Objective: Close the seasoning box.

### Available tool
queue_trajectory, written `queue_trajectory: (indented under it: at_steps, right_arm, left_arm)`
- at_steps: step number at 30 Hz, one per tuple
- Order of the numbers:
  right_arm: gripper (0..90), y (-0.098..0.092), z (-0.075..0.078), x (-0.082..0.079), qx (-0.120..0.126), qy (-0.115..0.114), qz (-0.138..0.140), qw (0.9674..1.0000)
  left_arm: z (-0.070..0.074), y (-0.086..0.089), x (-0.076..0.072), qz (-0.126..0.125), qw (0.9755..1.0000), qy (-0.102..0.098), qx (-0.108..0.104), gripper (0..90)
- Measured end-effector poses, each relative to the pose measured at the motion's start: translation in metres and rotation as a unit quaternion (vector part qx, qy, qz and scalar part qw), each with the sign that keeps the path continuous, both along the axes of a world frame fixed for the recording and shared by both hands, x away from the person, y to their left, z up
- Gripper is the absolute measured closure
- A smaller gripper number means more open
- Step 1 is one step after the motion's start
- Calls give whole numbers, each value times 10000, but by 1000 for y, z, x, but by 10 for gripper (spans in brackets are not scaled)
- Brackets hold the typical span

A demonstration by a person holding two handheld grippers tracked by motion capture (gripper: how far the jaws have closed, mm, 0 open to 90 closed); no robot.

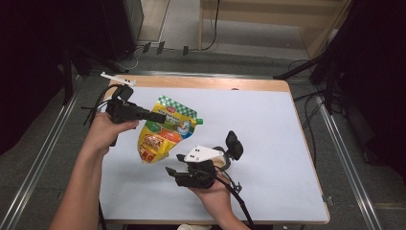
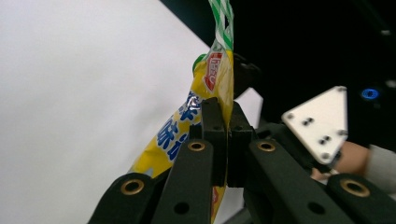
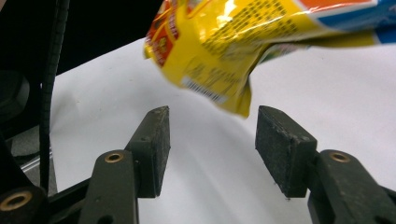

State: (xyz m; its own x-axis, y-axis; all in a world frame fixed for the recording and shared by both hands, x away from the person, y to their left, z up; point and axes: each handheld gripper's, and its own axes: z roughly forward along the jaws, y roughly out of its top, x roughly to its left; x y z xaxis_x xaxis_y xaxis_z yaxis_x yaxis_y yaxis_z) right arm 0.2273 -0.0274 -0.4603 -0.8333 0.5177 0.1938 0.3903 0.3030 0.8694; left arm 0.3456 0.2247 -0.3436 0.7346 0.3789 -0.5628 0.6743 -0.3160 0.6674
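Item 1, nearest me: right gripper (image 1: pixel 176 164), low over the white table cover (image 1: pixel 268 143) in the high view, carried in my right hand (image 1: pixel 213 191). Its jaws stand apart with nothing between the pads (image 3: pixel 280 149). In the right gripper view, the pouch's lower corner hangs just beyond and above the gap, not touching either pad.

Item 2, mid-table: yellow pouch (image 1: pixel 165 132), a soft stand-up refill pack with a green-checked top seal and a small green spout at its upper right corner. It is held off the table, tilted. Long axis runs from the checked top, farther from me, down to the bottom corner nearer me and the right gripper. The printed face is turned up toward the high camera.

Item 3, farther left: left gripper (image 1: pixel 160 117), in my left hand (image 1: pixel 107 129), clamped tight on the pouch's upper part; the left gripper view shows the pads pinching the film flat just below the seal.

Step in hand, as I judge it: a one-sided carry, with the second grip being prepared. Next move, I reckon: bring the right gripper forward and slightly up so the hanging lower corner sits between the pads, then close. The film is slack and swings, so the approach wants to be slow.

Item 4, far: wooden table edge (image 1: pixel 201 82).
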Motion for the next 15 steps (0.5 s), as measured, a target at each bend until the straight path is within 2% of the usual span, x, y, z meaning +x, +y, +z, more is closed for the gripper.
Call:
queue_trajectory:
  at_steps: [4,8,15]
  right_arm:
    - [471,1,-1,1,22,122,118,9999]
    - [470,2,-1,1,-1,176,179,9997]
    - [463,2,-2,2,-20,202,224,9995]
  left_arm:
    - [-1,6,3,223,9996,-164,74,900]
    - [-5,12,6,463,9986,-235,82,900]
    - [-13,7,13,657,9963,-499,222,900]
